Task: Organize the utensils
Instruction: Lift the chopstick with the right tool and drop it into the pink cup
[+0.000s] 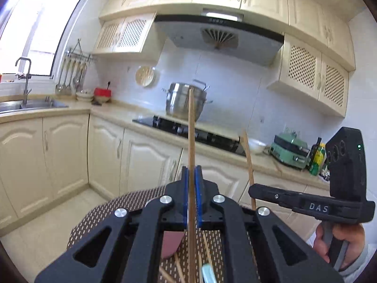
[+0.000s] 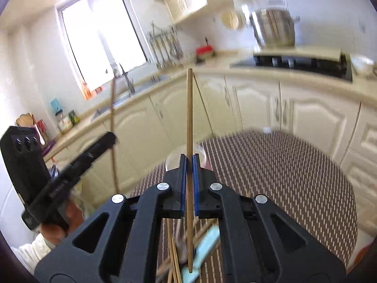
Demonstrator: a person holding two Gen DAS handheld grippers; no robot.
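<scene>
My left gripper (image 1: 192,172) is shut on a wooden chopstick (image 1: 191,129) that stands upright, lifted above the table. My right gripper (image 2: 189,159) is shut on another wooden chopstick (image 2: 189,113), also upright; it shows in the left wrist view (image 1: 247,155) at the right. Below both grippers several loose chopsticks (image 2: 173,257) and a light blue utensil (image 2: 202,250) lie on the brown patterned tablecloth (image 2: 282,176). A dark red spoon-like piece (image 1: 170,244) lies under the left gripper. A clear glass (image 2: 175,159) stands just beyond the right gripper.
Cream kitchen cabinets and a counter run behind the table. On the counter are a black hob (image 1: 195,132) with a steel pot (image 1: 185,101), a sink with tap (image 1: 26,82), a green appliance (image 1: 289,151) and bottles (image 1: 317,156).
</scene>
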